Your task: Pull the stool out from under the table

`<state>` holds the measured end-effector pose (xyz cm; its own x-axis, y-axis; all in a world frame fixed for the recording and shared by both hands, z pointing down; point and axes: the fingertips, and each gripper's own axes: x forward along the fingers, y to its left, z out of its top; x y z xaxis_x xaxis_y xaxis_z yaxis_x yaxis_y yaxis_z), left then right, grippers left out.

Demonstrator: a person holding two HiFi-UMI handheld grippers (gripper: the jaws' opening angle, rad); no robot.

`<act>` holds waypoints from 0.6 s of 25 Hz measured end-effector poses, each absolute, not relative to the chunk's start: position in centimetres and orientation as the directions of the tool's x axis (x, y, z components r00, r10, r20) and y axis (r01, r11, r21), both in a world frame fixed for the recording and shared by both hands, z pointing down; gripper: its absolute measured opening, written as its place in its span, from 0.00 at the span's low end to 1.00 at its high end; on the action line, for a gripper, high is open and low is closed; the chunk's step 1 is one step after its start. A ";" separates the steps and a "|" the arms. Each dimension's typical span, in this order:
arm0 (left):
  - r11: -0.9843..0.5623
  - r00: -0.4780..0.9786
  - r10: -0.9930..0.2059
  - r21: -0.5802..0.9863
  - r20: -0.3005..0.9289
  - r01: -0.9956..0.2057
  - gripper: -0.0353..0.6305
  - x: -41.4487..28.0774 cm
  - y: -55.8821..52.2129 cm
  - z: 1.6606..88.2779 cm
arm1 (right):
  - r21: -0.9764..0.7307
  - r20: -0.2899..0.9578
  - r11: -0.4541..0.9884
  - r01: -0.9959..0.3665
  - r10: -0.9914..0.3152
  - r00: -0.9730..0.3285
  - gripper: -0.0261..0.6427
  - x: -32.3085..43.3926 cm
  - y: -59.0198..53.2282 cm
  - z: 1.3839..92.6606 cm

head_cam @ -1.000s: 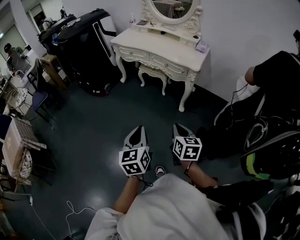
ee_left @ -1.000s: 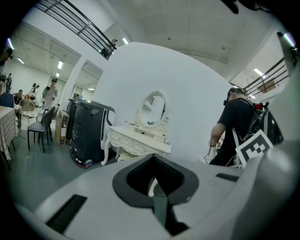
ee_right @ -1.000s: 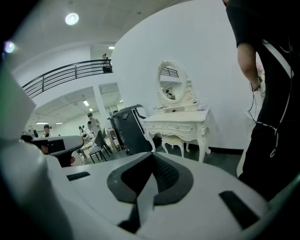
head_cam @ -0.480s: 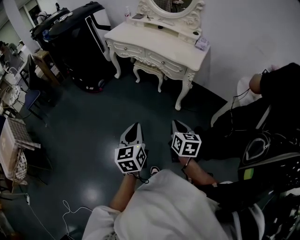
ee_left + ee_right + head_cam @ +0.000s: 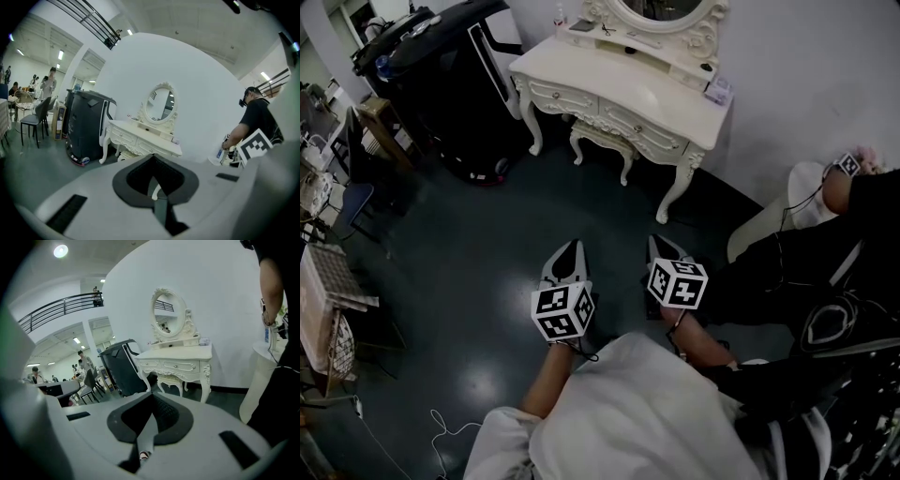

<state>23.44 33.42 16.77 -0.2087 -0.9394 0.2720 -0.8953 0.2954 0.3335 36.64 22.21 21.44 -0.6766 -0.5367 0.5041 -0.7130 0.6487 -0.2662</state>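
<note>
A cream stool [image 5: 602, 141] stands tucked under the ornate cream dressing table [image 5: 581, 67] against the white wall, its legs showing between the table legs. Both grippers hang side by side over the dark floor, well short of the table and pointing at it. My left gripper [image 5: 568, 251] is shut with nothing in it, and my right gripper [image 5: 660, 246] is shut and empty too. In the left gripper view the stool [image 5: 123, 153] shows beyond the closed left gripper [image 5: 153, 157]. In the right gripper view the stool [image 5: 171, 380] stands under the table [image 5: 178, 356], past the right gripper [image 5: 151, 398].
A tall black cabinet [image 5: 455, 89] stands left of the table. A person in black [image 5: 825, 272] and a white round stand [image 5: 783, 206] are at the right. Chairs and a rack [image 5: 333, 281] line the left edge. A white cable [image 5: 441, 422] lies on the floor.
The head view has shifted a little, so the table sits higher and more to the right. Both grippers stay shut and side by side, slightly higher in the view.
</note>
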 end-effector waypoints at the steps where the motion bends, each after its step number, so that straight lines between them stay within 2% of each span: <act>1: 0.291 -0.206 -0.941 0.332 0.268 -0.897 0.06 22.3 33.0 16.6 | -0.265 0.501 0.647 -0.715 -0.541 -0.676 0.04 35.6 21.8 21.2; 15: 0.259 -0.177 -0.951 0.341 0.252 -0.904 0.06 6.2 28.5 15.9 | -0.236 0.495 0.643 -0.728 -0.565 -0.660 0.04 20.0 17.7 19.6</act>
<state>6.19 28.46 15.90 -0.1772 -0.9514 0.2519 -0.9036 0.2587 0.3414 20.05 17.74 19.65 -0.6599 -0.5652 0.4950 -0.7283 0.6432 -0.2365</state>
